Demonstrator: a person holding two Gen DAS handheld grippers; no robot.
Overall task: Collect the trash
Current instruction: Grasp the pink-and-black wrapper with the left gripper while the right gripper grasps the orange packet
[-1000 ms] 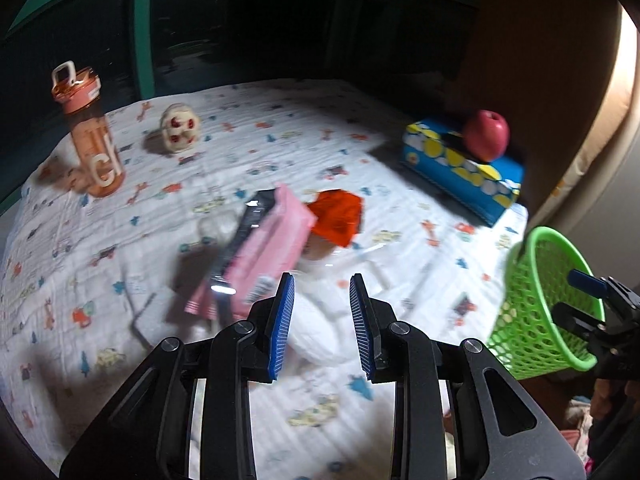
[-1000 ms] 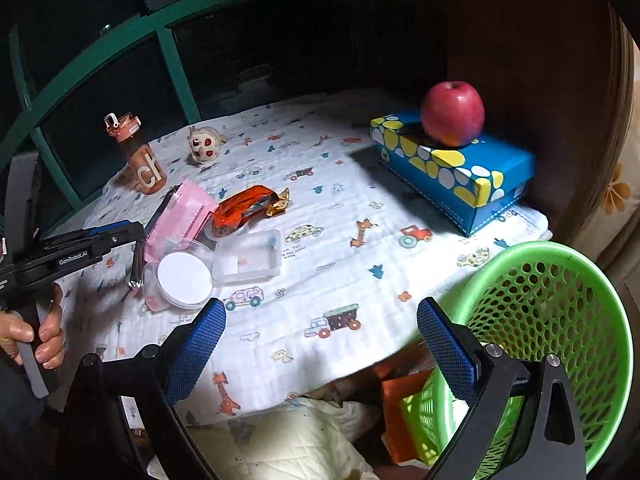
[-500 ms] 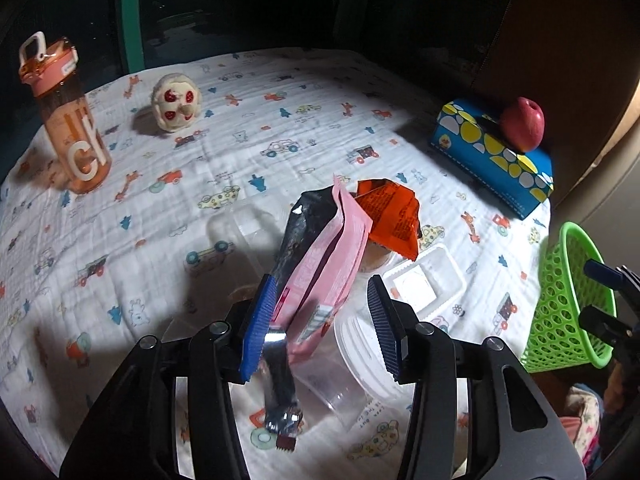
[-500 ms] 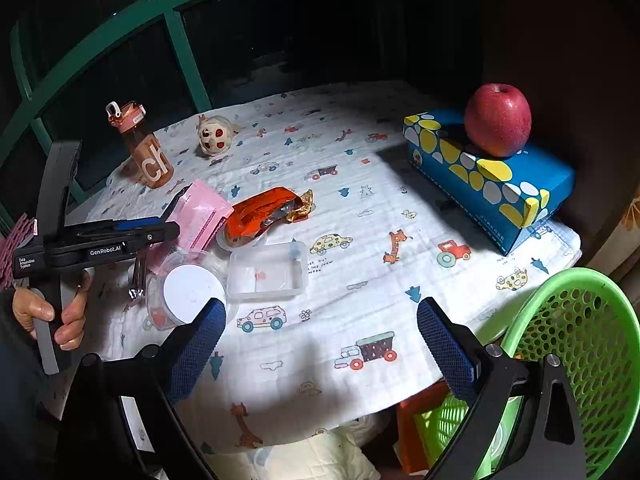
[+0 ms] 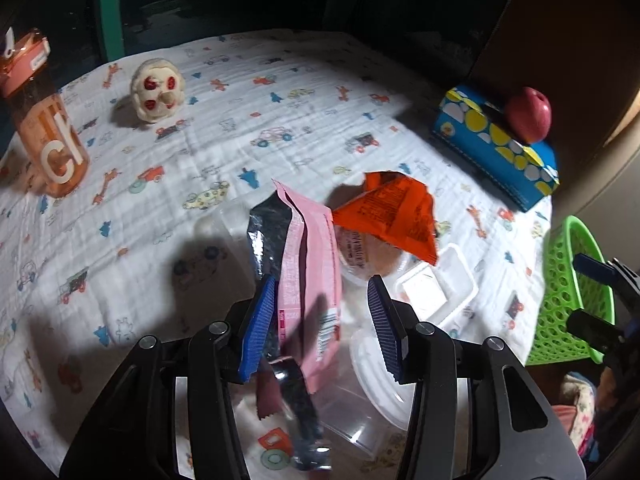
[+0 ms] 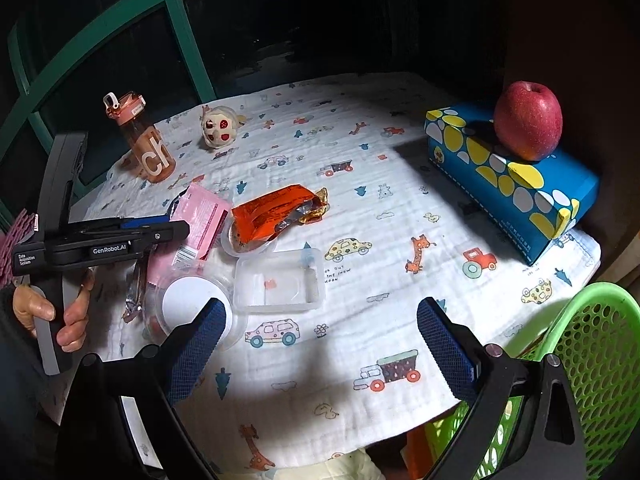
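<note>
A pile of trash lies on the printed cloth: a pink wrapper (image 5: 310,256) (image 6: 200,216), a dark foil wrapper (image 5: 268,236), an orange wrapper (image 5: 394,212) (image 6: 276,212), a clear plastic tray (image 6: 280,282) (image 5: 436,288) and a round white lid (image 6: 192,304). My left gripper (image 5: 324,326) is open with its blue pads either side of the pink wrapper's near end, not clamping it; it also shows in the right wrist view (image 6: 160,228). My right gripper (image 6: 320,348) is wide open and empty over the table's near edge. A green mesh basket (image 6: 592,364) (image 5: 572,292) stands at the right.
An orange drink bottle (image 5: 44,120) (image 6: 144,140) and a cream toy (image 5: 158,90) (image 6: 220,126) stand at the far left. A blue tissue box (image 6: 508,176) (image 5: 496,144) with a red apple (image 6: 528,120) (image 5: 528,114) on it sits at the far right.
My left gripper has opened wider and moved forward and down over the trash pile, so the pink wrapper now lies between its pads. The right gripper has drifted slightly left, still open.
</note>
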